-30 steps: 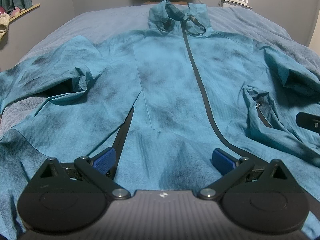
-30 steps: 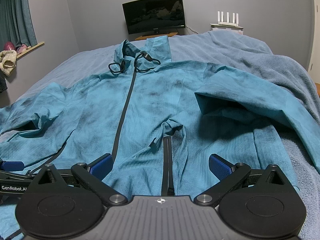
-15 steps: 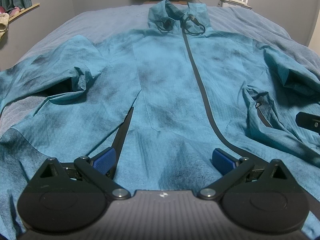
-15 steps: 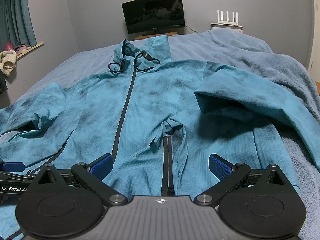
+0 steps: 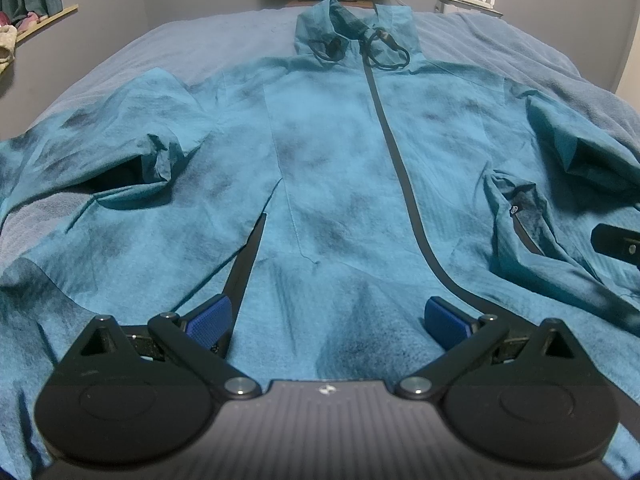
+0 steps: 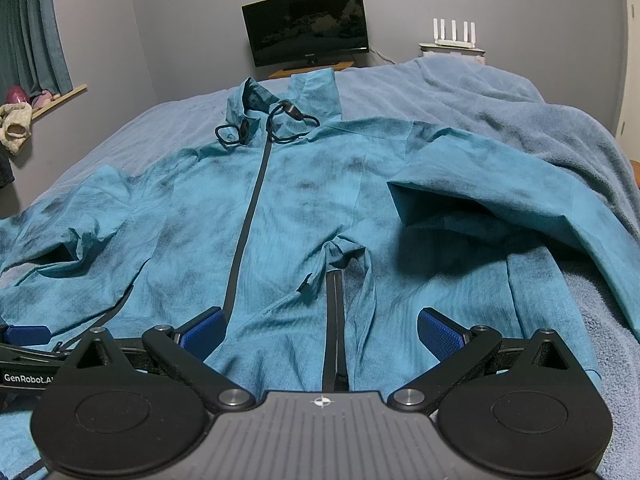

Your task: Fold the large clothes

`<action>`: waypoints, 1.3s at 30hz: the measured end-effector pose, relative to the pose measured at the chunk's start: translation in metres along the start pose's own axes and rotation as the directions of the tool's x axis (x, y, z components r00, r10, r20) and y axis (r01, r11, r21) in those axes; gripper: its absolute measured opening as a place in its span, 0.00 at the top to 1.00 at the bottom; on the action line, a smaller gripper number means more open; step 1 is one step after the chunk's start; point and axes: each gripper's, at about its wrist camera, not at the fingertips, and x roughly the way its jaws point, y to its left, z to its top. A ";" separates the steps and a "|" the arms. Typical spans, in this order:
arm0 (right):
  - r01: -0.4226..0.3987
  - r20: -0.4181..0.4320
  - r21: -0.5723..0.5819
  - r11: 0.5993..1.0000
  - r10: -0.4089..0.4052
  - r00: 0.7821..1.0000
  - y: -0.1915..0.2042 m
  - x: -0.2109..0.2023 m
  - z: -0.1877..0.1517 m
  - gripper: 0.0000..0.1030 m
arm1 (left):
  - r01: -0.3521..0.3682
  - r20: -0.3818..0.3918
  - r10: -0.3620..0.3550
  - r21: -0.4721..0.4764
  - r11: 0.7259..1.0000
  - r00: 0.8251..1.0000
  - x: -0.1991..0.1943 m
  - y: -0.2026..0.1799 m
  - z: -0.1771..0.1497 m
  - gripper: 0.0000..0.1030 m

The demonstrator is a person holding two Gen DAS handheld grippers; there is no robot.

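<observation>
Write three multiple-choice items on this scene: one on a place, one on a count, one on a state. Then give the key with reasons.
1. Where does the jacket lie?
A. on a bed
B. on a chair
C. on the floor

2. How many antennas stand on the router?
A. two
B. four
C. six

3. How is the jacket's front zip?
A. closed to the collar
B. open all the way
C. torn out

Key: A, the jacket is spread on the blue blanket covering the bed; B, four white antennas show in the right wrist view; A, the dark zip runs unbroken up to the collar, both front panels joined.
</observation>
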 end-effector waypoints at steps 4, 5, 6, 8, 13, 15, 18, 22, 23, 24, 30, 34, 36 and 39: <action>-0.045 0.022 0.047 0.998 0.044 0.999 -0.008 -0.009 0.006 0.00 | -0.002 0.092 -0.002 0.049 0.999 0.996 -0.013 0.000 0.014 0.00; -0.069 0.058 0.071 0.995 0.065 0.996 -0.013 -0.018 0.008 0.00 | -0.007 0.124 0.000 0.054 0.999 0.992 -0.017 0.002 0.021 0.00; -0.083 0.090 0.086 0.993 0.075 0.993 -0.017 -0.027 0.011 0.00 | -0.014 0.155 0.006 0.055 0.998 0.988 -0.021 0.004 0.028 0.00; -0.084 0.117 0.122 0.989 0.069 0.991 -0.029 -0.038 0.017 0.00 | -0.026 0.218 0.013 0.057 0.998 0.976 -0.027 0.010 0.046 0.00; -0.097 0.058 0.330 0.939 0.083 0.995 -0.080 -0.040 0.023 0.00 | -0.004 0.268 -0.023 0.100 0.995 0.963 -0.013 0.022 0.081 0.00; -0.091 0.075 0.412 0.907 0.066 0.995 -0.103 -0.046 0.018 0.00 | -0.020 0.234 -0.002 0.089 0.996 0.972 0.006 0.024 0.082 0.00; -0.031 0.077 0.514 0.857 -0.010 0.997 -0.137 -0.055 0.010 0.01 | -0.061 0.187 0.049 0.059 0.996 0.981 0.034 0.029 0.073 0.00; -0.004 0.066 0.668 0.744 -0.053 0.996 -0.180 -0.066 -0.012 0.08 | -0.080 0.133 0.072 0.056 0.995 0.989 0.062 0.038 0.047 0.00; -0.001 0.059 0.702 0.712 -0.056 0.997 -0.189 -0.066 -0.017 0.10 | -0.076 0.119 0.069 0.057 0.995 0.991 0.068 0.039 0.043 0.00; 0.002 0.054 0.732 0.681 -0.061 0.997 -0.197 -0.065 -0.024 0.12 | -0.065 0.108 0.059 0.054 0.996 0.992 0.072 0.043 0.039 0.00; 0.003 0.083 0.854 0.520 -0.143 0.986 -0.227 -0.049 -0.056 0.25 | 0.002 0.061 -0.003 0.015 1.000 0.998 0.095 0.059 0.038 0.00; -0.042 0.131 0.906 0.422 -0.185 0.974 -0.239 -0.049 -0.073 0.32 | 0.027 0.050 -0.027 -0.006 1.000 0.998 0.102 0.064 0.042 0.00; -0.025 0.130 0.906 0.422 -0.222 0.966 -0.239 -0.048 -0.072 0.36 | 0.040 0.041 -0.039 -0.017 0.999 0.998 0.104 0.067 0.042 0.00; 0.024 0.115 0.902 0.431 -0.294 0.949 -0.246 -0.043 -0.068 0.47 | 0.054 0.035 -0.053 -0.028 0.998 0.998 0.105 0.068 0.043 0.00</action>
